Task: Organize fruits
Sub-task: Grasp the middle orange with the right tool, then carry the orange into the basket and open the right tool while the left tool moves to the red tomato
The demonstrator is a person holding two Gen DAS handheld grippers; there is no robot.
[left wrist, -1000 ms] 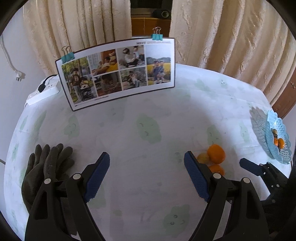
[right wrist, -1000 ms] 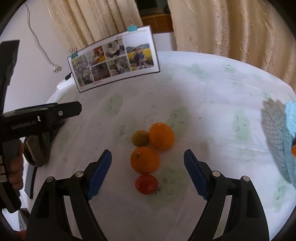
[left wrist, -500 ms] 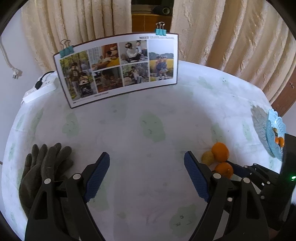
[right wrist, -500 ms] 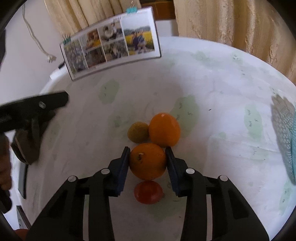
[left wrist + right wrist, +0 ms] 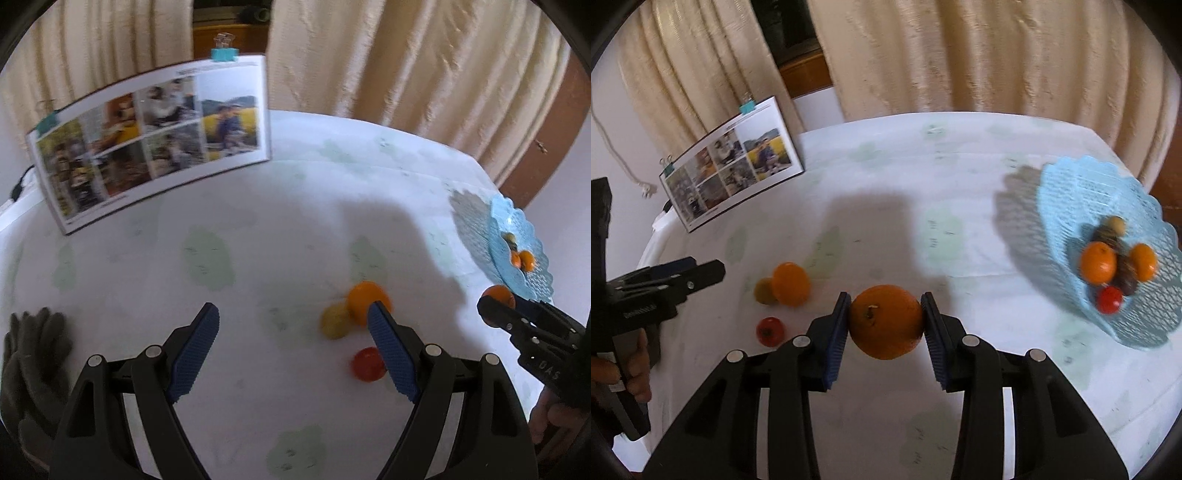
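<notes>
My right gripper [image 5: 885,323] is shut on an orange [image 5: 885,326] and holds it above the table, left of the light blue basket [image 5: 1071,192], which holds several fruits. On the table stay a second orange [image 5: 791,284], a small yellow-green fruit [image 5: 762,291] and a red tomato [image 5: 770,331]. My left gripper [image 5: 293,350] is open and empty, with the second orange [image 5: 364,301], the yellow-green fruit [image 5: 334,325] and the tomato [image 5: 367,364] by its right finger. The right gripper [image 5: 496,308] with its orange shows at the right, near the basket [image 5: 532,273].
A clipped photo board [image 5: 147,144] stands at the back left. A dark glove [image 5: 31,354] lies at the left edge of the table. Curtains hang behind the table. The left gripper [image 5: 683,275] shows at the left of the right wrist view.
My right gripper closed on the nearest orange, lifted it and swung right toward the basket. My left gripper turned right, toward the remaining fruits.
</notes>
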